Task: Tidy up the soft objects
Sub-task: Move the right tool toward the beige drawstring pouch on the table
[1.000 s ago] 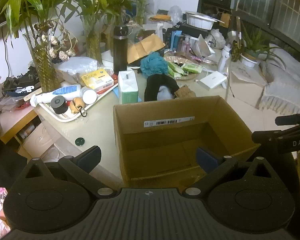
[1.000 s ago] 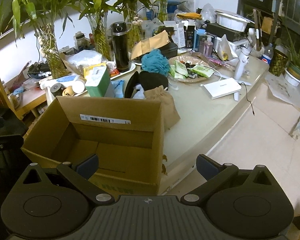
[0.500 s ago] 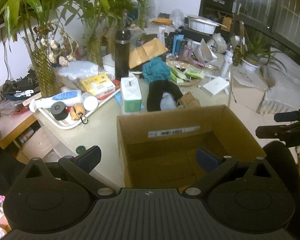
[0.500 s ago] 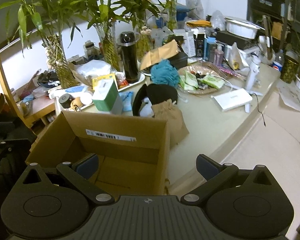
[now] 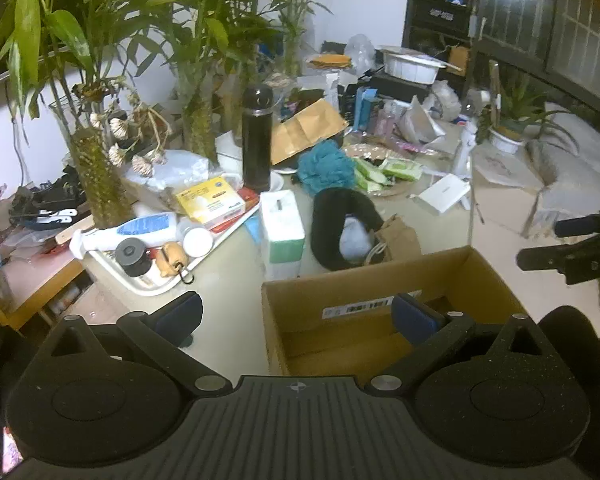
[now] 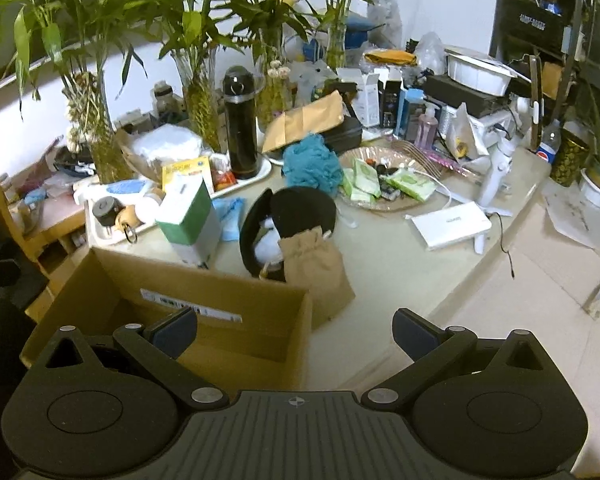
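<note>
Nothing packed yet. Cardboard box (image 6: 204,320) at lower left, empty. Blue puff (image 6: 310,164), black hat (image 6: 300,210), brown bag (image 6: 314,266) waiting mid-frame on surface (image 6: 400,268). Both jaws wide, holding nothing.

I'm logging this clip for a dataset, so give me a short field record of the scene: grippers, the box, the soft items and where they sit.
left gripper: open, holding nothing, above the box's left side
right gripper: open, holding nothing, above the box's right corner
cardboard box: open top, on the table edge; no items visible inside
black hat: behind the box, white stuffing showing inside
tan drawstring pouch: leaning on the hat, beside the box
teal bath pouf: farther back, next to the snack tray
green-and-white tissue box: upright, left of the hat
</note>
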Motion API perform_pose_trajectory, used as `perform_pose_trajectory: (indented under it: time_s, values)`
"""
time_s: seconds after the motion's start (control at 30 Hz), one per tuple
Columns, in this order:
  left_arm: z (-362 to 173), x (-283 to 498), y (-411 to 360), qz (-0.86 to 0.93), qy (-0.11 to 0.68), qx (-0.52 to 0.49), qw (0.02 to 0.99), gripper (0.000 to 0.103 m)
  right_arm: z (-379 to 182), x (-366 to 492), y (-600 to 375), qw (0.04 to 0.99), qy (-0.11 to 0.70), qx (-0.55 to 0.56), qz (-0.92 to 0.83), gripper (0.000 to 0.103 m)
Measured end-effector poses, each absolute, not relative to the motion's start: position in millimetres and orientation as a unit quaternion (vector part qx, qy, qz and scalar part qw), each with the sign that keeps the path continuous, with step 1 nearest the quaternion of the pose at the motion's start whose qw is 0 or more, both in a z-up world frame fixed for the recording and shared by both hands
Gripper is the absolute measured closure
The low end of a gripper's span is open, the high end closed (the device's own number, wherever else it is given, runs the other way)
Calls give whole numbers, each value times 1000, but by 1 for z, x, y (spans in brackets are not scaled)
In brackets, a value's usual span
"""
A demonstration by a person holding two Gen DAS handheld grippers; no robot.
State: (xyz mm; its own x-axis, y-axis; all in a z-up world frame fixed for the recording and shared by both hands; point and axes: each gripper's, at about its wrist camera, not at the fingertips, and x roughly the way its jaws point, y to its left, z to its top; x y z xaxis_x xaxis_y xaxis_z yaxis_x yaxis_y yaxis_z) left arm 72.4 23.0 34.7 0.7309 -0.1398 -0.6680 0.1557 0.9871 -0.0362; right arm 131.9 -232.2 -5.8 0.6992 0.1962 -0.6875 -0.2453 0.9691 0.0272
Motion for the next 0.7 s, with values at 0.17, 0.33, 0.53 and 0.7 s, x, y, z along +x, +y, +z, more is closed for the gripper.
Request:
perform_pose_trajectory:
  time_s: [0.17, 0.33, 0.53, 0.7]
  values:
    - [37, 76, 25, -91, 347, 7, 933, 0, -6, 141, -237, 928, 348, -30, 130, 0]
    - [37, 82, 28, -91, 337, -6, 937, 0, -7, 151, -246, 933, 335, -17, 131, 0]
    - [36, 90, 35, -84, 323, -23, 943, 0, -12, 162, -255, 934, 328, -8, 141, 0]
    - [34, 103, 38, -90, 317, -24, 944, 0, -15, 176, -262, 935, 324, -1, 144, 0]
